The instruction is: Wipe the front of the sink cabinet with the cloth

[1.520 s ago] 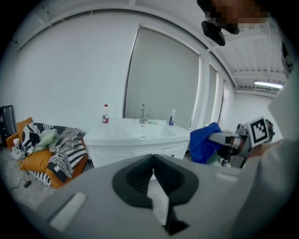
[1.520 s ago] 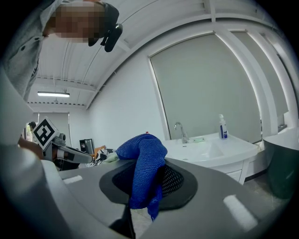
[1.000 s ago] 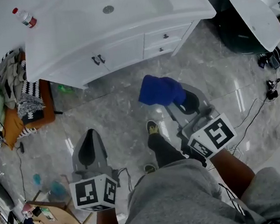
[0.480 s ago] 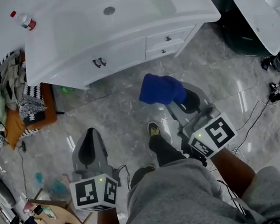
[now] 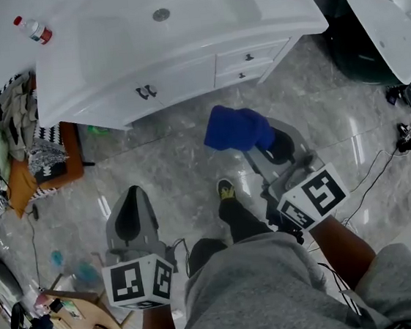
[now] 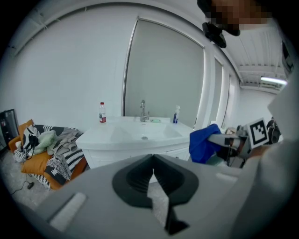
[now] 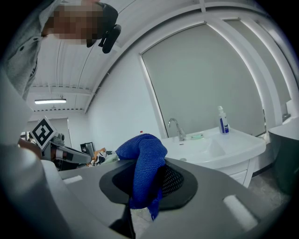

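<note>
The white sink cabinet (image 5: 181, 78) stands ahead of me, its doors and drawers facing me, with the basin (image 5: 160, 21) on top. My right gripper (image 5: 266, 142) is shut on a blue cloth (image 5: 237, 129), held in the air well short of the cabinet front. In the right gripper view the blue cloth (image 7: 144, 165) bulges out from between the jaws, with the cabinet (image 7: 219, 154) behind to the right. My left gripper (image 5: 130, 213) hangs lower left, shut and empty; in the left gripper view its jaws meet with nothing between them, facing the cabinet (image 6: 135, 144).
A water bottle (image 5: 35, 28) stands on the counter's left end. A pile of clothes and cushions (image 5: 15, 145) lies left of the cabinet. A black and white tub (image 5: 370, 27) sits at right with cables (image 5: 401, 130) on the floor. My leg and shoe (image 5: 228, 198) are between the grippers.
The view has shifted slightly; the cabinet sits a touch further right. Both grippers hold nearly the same place, the cloth still clamped.
</note>
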Available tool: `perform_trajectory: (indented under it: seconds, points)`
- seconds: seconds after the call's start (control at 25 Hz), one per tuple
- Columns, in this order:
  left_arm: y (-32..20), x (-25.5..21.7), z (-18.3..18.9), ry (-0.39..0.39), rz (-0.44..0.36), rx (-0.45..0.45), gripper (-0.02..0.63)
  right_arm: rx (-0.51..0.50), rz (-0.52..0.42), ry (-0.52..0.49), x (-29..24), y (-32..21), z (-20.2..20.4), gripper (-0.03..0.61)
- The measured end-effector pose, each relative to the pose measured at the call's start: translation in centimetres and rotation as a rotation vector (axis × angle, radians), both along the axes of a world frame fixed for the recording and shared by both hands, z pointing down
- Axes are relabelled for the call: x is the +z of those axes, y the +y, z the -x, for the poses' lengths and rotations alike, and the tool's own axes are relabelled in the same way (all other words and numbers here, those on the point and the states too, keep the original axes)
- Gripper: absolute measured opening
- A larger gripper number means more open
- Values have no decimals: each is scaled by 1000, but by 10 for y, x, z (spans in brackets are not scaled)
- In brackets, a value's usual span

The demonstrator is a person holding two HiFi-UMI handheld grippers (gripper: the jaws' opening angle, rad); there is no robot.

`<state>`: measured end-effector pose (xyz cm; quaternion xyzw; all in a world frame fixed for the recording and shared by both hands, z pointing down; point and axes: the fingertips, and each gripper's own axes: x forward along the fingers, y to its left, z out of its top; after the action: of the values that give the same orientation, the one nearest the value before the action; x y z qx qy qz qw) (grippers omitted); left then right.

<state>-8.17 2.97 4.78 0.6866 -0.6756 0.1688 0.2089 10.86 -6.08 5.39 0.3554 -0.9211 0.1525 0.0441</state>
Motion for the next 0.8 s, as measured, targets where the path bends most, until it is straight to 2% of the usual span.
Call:
perform_trajectory:
  seconds: [0.36, 0.8]
  points:
    - [-1, 6, 0, 18, -5, 10, 11, 16, 6, 5, 6, 1, 0, 94]
    - [-6, 9, 30, 56, -22, 67, 11, 41, -29, 51, -2, 5, 32, 94]
